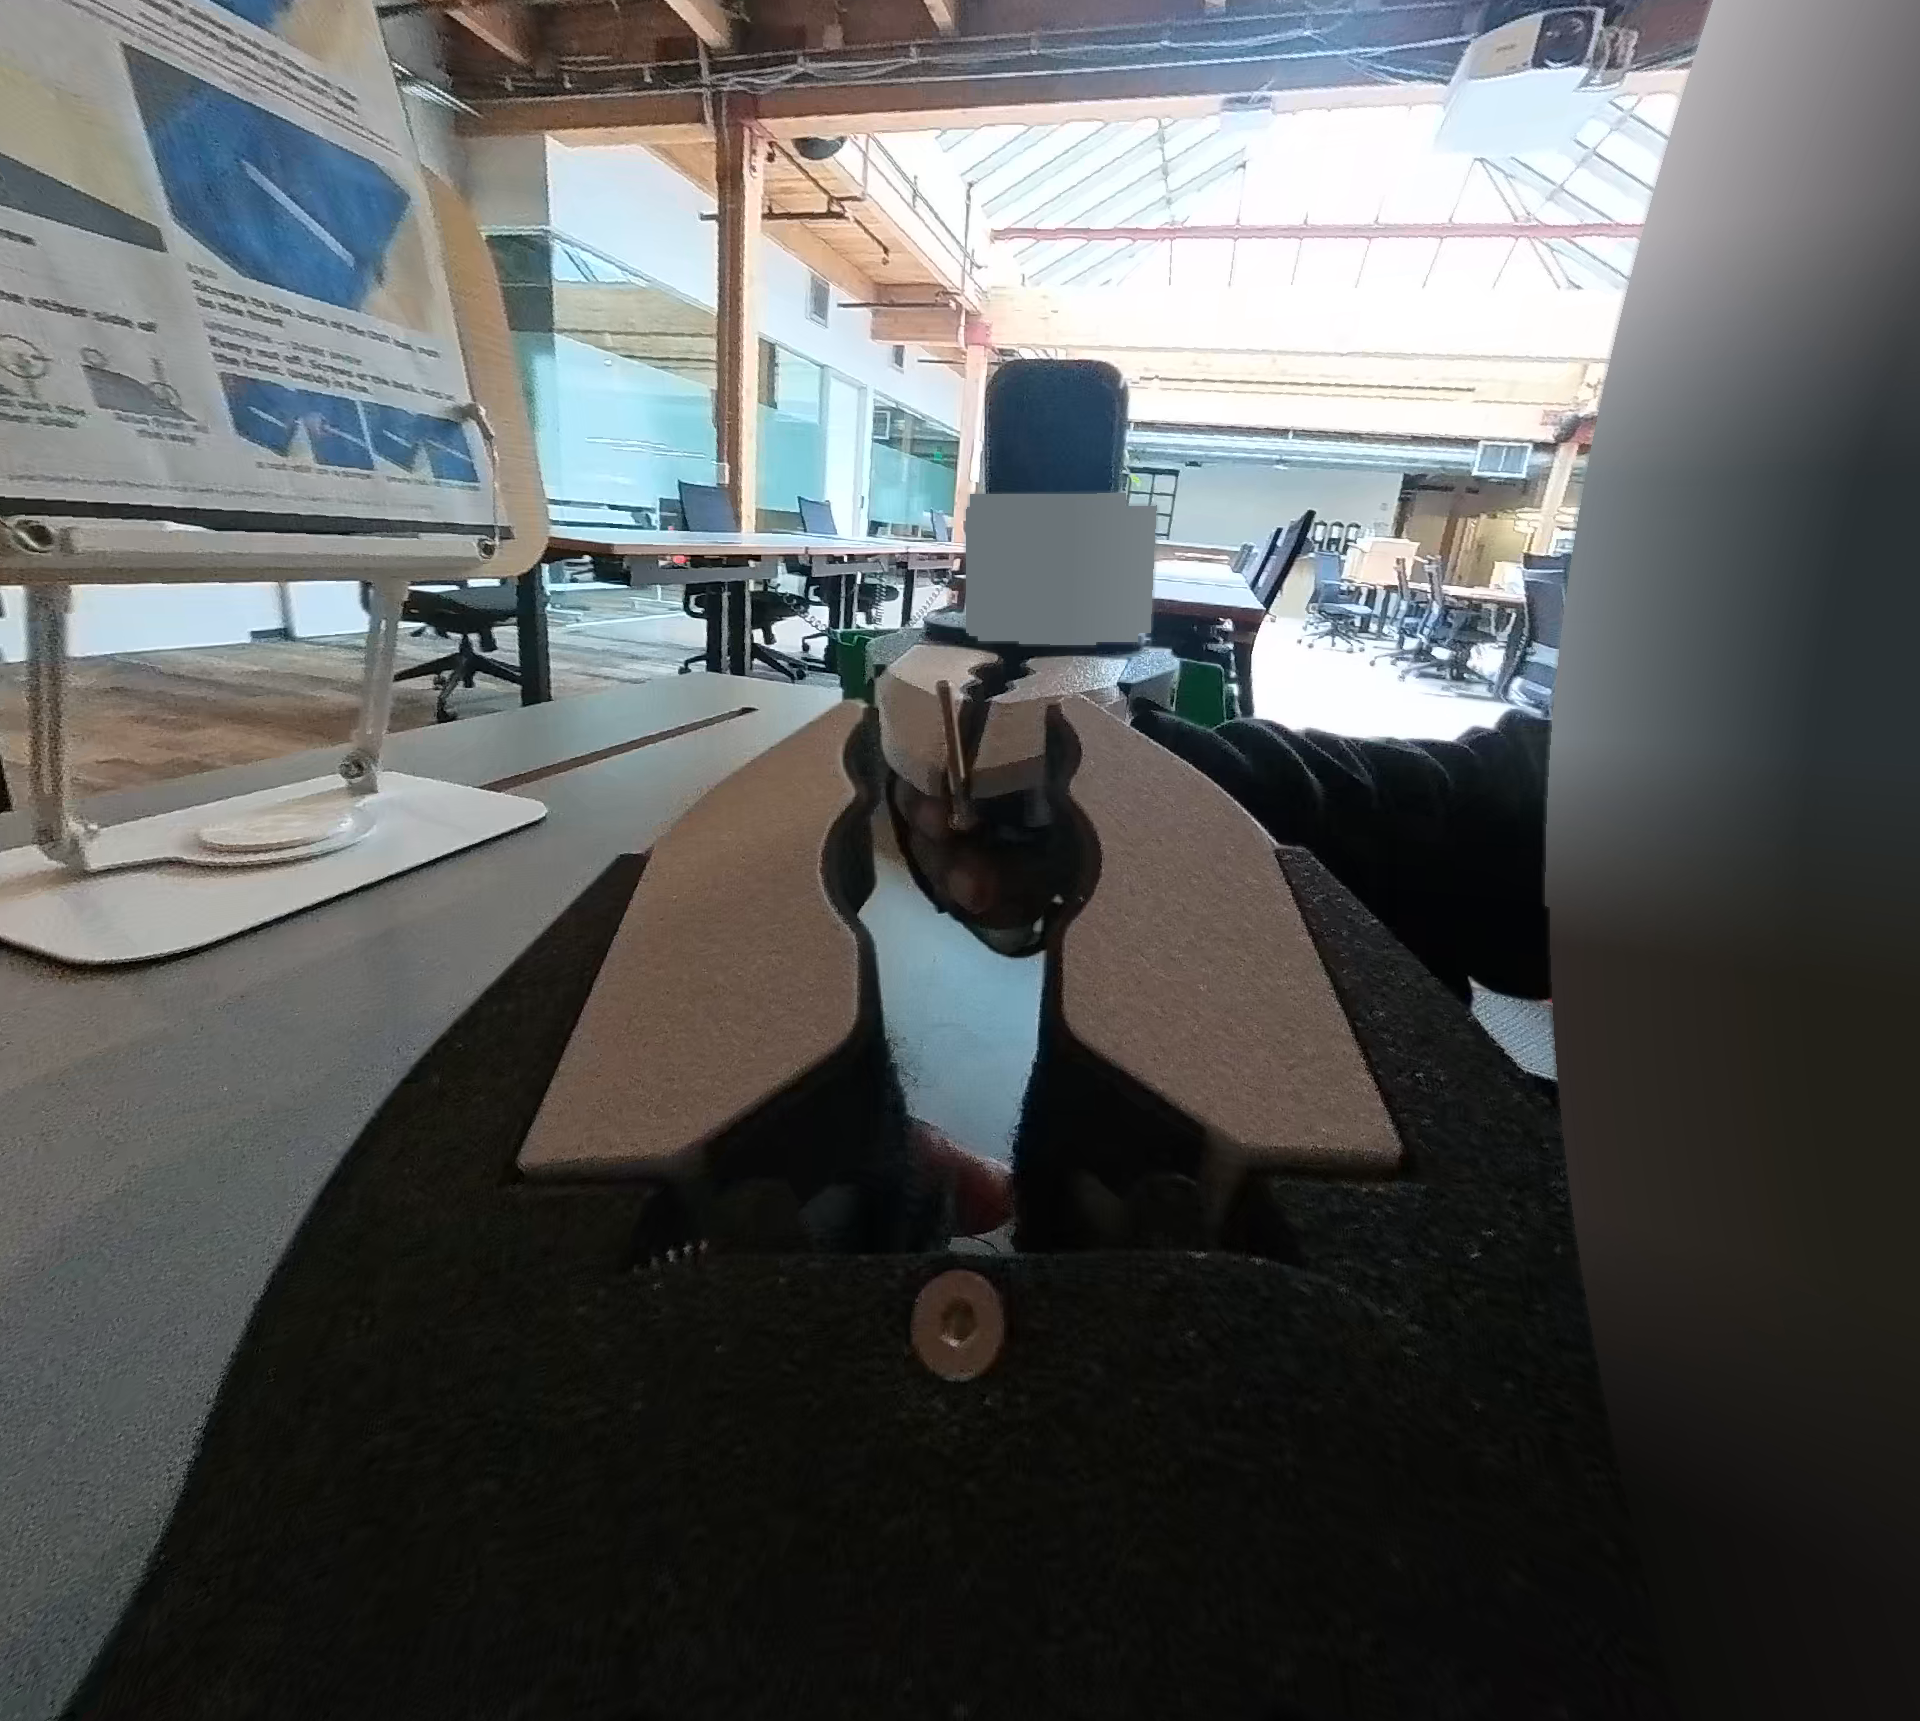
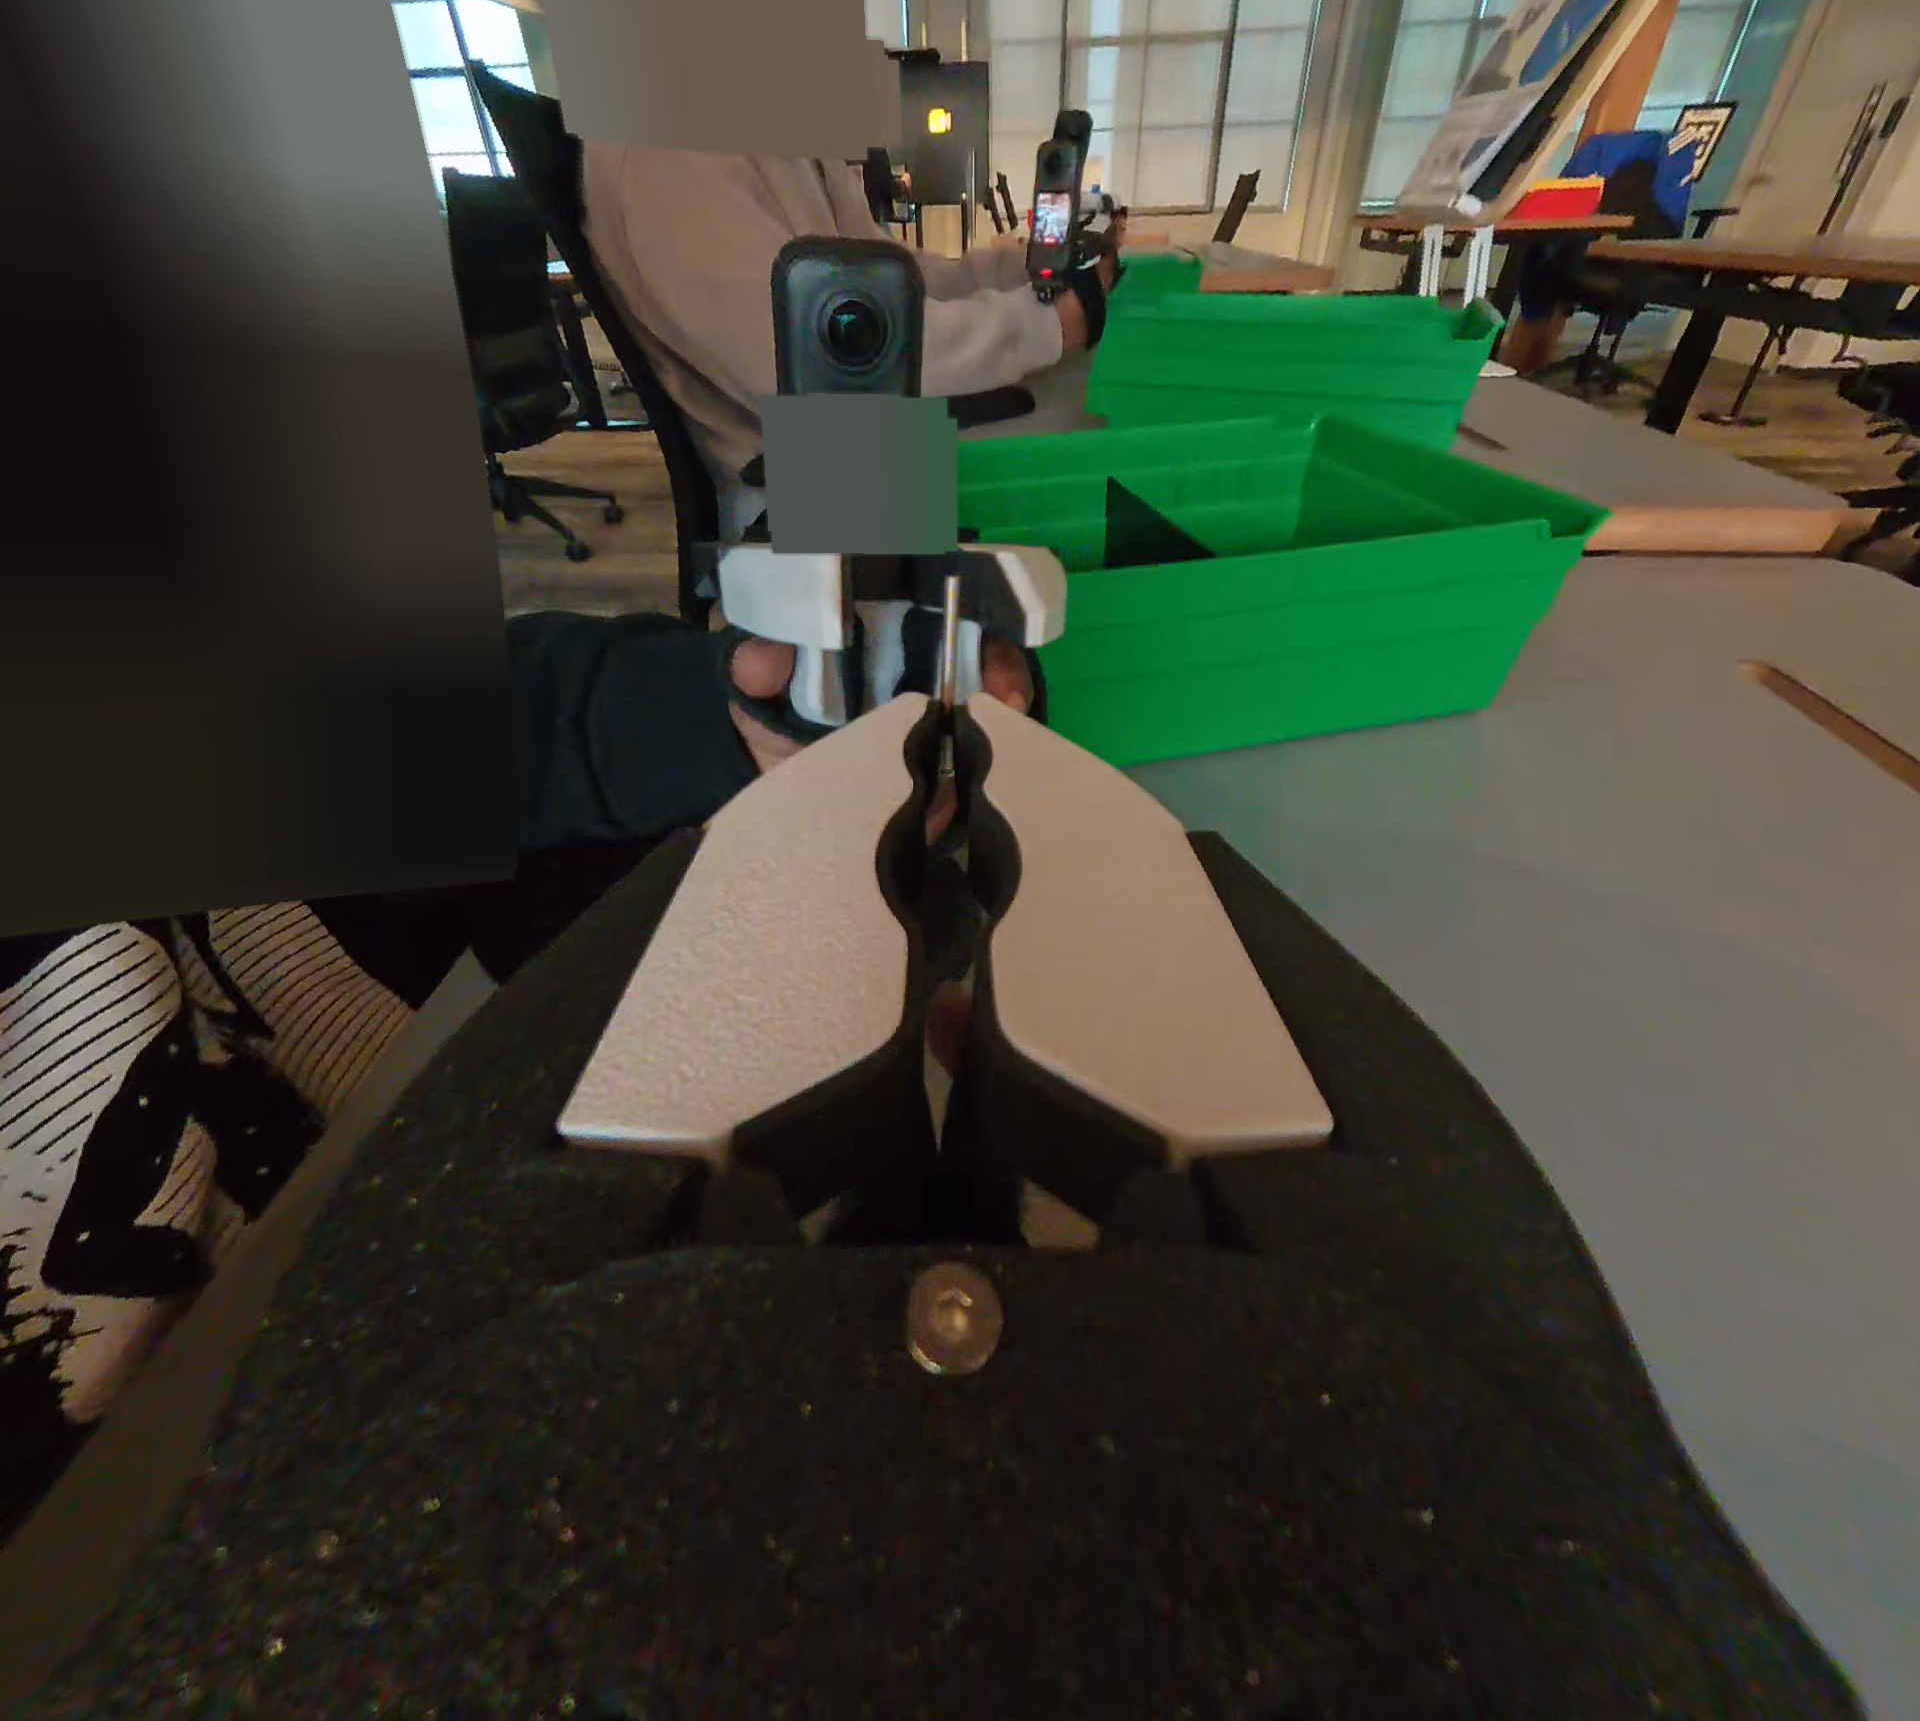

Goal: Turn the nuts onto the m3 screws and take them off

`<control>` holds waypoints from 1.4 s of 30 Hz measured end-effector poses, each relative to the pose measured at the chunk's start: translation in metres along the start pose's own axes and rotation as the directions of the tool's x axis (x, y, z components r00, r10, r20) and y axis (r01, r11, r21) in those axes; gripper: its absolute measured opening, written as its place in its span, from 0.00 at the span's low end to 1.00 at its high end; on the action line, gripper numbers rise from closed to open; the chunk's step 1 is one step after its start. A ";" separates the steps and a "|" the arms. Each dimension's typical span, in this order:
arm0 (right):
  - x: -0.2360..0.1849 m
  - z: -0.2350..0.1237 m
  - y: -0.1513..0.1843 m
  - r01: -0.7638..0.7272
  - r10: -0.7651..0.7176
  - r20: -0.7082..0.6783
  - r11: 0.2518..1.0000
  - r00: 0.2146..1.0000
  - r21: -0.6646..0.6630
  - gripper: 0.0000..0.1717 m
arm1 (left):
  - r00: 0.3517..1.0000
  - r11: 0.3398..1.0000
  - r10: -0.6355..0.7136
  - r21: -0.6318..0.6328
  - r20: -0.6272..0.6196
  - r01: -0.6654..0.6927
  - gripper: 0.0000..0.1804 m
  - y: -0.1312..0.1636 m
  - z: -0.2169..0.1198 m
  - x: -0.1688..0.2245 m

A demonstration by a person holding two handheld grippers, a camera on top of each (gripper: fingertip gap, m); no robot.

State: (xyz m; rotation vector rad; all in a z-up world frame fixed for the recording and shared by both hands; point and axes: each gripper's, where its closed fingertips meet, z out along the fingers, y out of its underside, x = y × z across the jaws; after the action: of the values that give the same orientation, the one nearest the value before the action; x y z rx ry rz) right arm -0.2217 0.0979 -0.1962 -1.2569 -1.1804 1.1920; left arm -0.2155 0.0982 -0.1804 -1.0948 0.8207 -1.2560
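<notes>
The two handheld grippers are facing each other nose to nose above the grey table (image 2: 1558,892). The right gripper (image 2: 948,715) is pinching a thin M3 screw (image 2: 950,643) at its fingertips, jaws drawn together on the shank, which is pointing out toward the left gripper (image 1: 961,736). That one is standing with its jaws apart, straddling the right gripper's tips, nothing pressed between its pads. I am not making out any nut on the screw or in either grasp; it may simply be too small to see. A green bin (image 2: 1299,591) is sitting just behind them. The danger, I would judge, is the slender screw swivelling or slipping in so narrow a pinch if the left jaws are closing off-centre, and dropping to the table.
</notes>
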 end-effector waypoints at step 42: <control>-0.009 -0.007 -0.006 0.053 -0.054 0.002 0.992 0.999 -0.115 0.00 | 0.999 0.981 0.030 -0.189 -0.033 -0.036 0.13 0.032 0.006 0.006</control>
State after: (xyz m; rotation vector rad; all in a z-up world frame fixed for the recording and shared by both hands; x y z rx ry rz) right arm -0.2155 0.0892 -0.1901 -1.3028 -1.2893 1.0969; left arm -0.1988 0.0922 -0.2087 -1.2115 0.9929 -1.1869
